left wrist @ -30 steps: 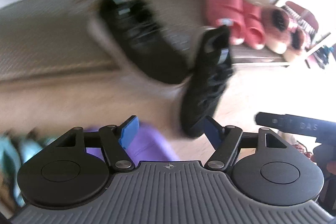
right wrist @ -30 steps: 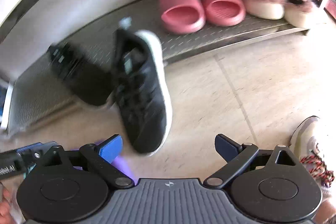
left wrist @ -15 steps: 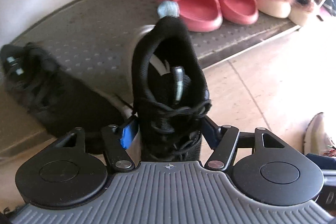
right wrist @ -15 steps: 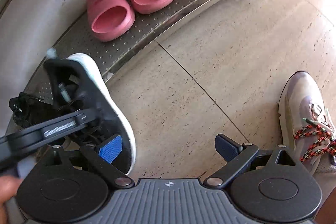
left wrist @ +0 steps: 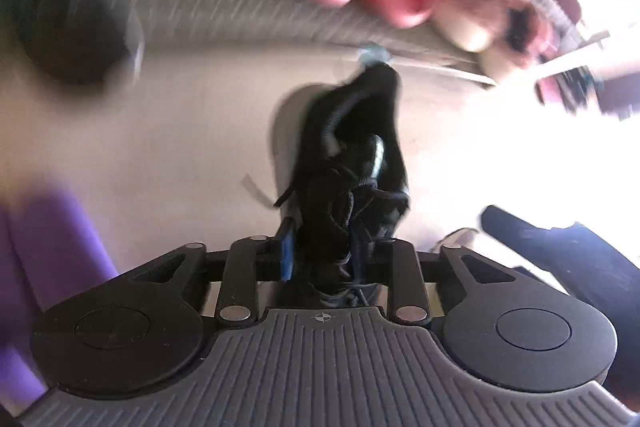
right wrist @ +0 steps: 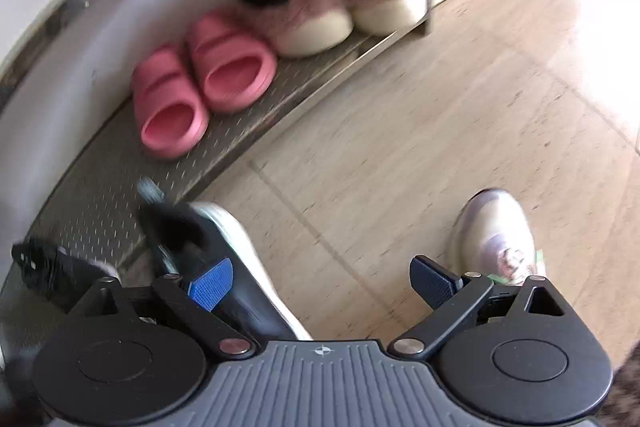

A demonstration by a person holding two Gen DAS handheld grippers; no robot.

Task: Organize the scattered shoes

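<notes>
A black sneaker (left wrist: 356, 155) with a white sole sits heel-away between the blue pads of my left gripper (left wrist: 334, 247). The pads press its laced upper while the jaws are opening. In the right wrist view the same sneaker (right wrist: 240, 267) hangs by the front edge of the metal shoe rack (right wrist: 100, 195). Its mate (right wrist: 48, 267) lies on the rack at the left, blurred in the left wrist view (left wrist: 68, 27). My right gripper (right wrist: 320, 279) is open over bare floor and holds nothing.
Pink slides (right wrist: 200, 87) and fluffy pink slippers (right wrist: 320, 7) stand paired on the rack. A pale sneaker (right wrist: 496, 235) lies on the wooden floor by my right finger. Something purple (left wrist: 48, 267) fills the left wrist view's lower left.
My left gripper came over the black sneaker, narrowed onto its upper and carried it off the rack's edge. My right gripper swung right, bringing the pale sneaker closer.
</notes>
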